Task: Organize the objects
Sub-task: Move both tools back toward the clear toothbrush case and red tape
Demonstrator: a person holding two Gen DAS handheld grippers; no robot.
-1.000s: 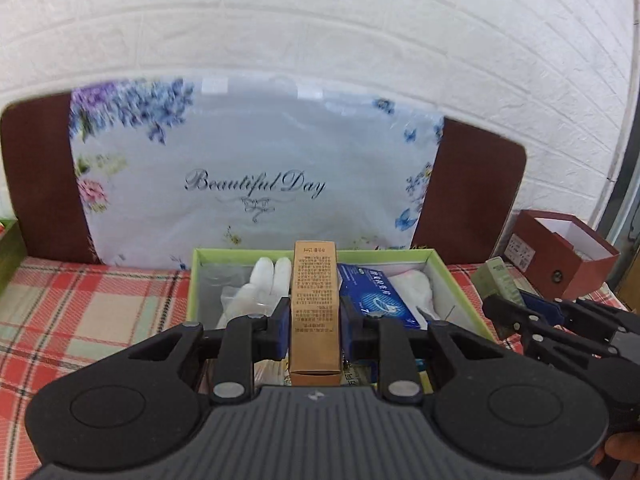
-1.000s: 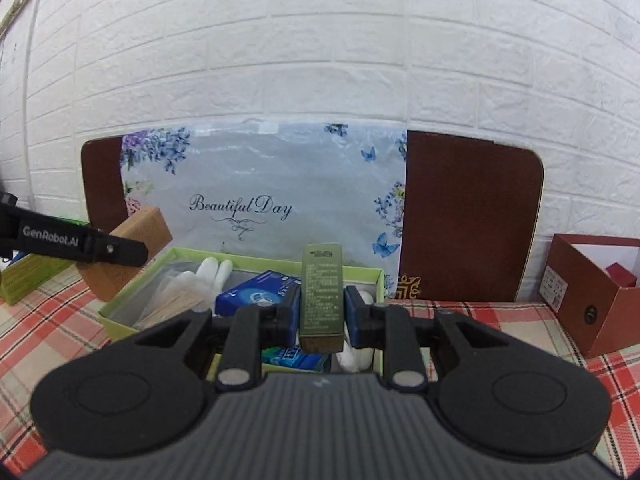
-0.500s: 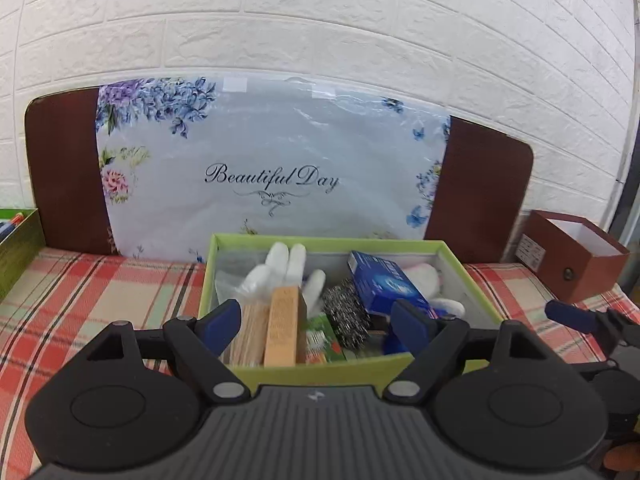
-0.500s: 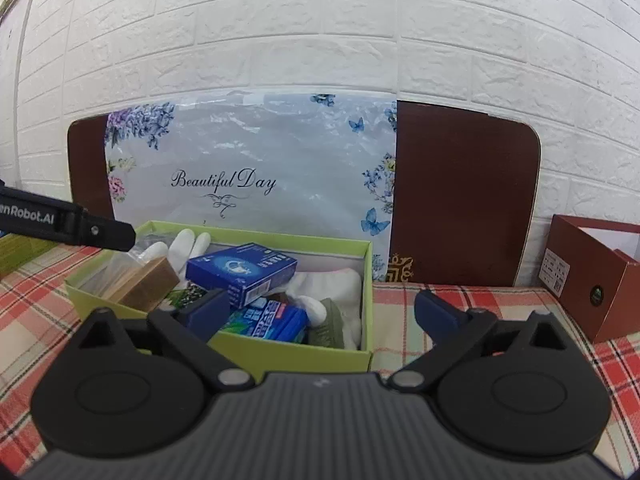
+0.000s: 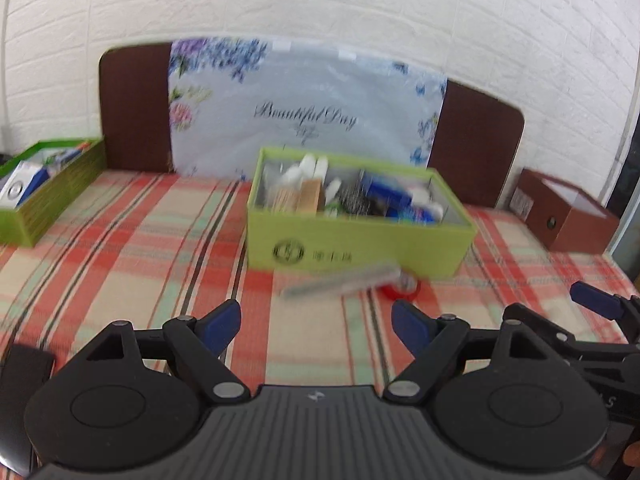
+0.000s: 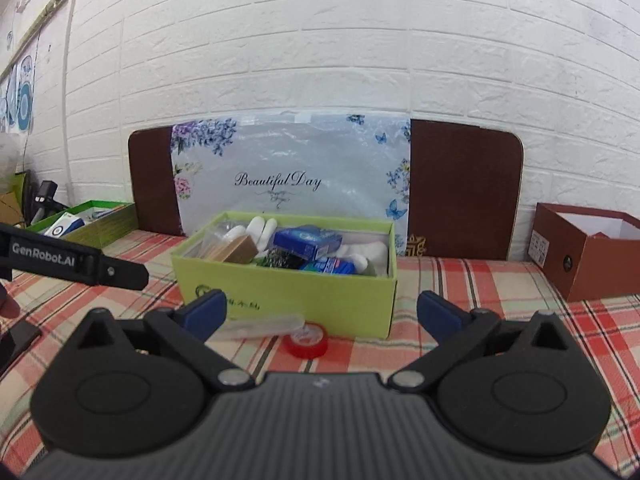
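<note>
Readable text: two items, rest illegible.
"Beautiful Day" in script on the floral plastic bag [image 6: 290,172] leaning on the wall, also legible though blurred in the left wrist view [image 5: 306,116]. "GenRobot.AI" in white on the black arm of the left gripper [image 6: 44,260]. Green box [image 6: 288,300] front carries a round logo and characters, too small to read. Brown box [image 6: 576,256] sticker unreadable.

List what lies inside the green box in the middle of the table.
The green box holds white gloves, a tan carton, a blue carton and a steel scourer. Whatever lies beneath them is covered.
</note>
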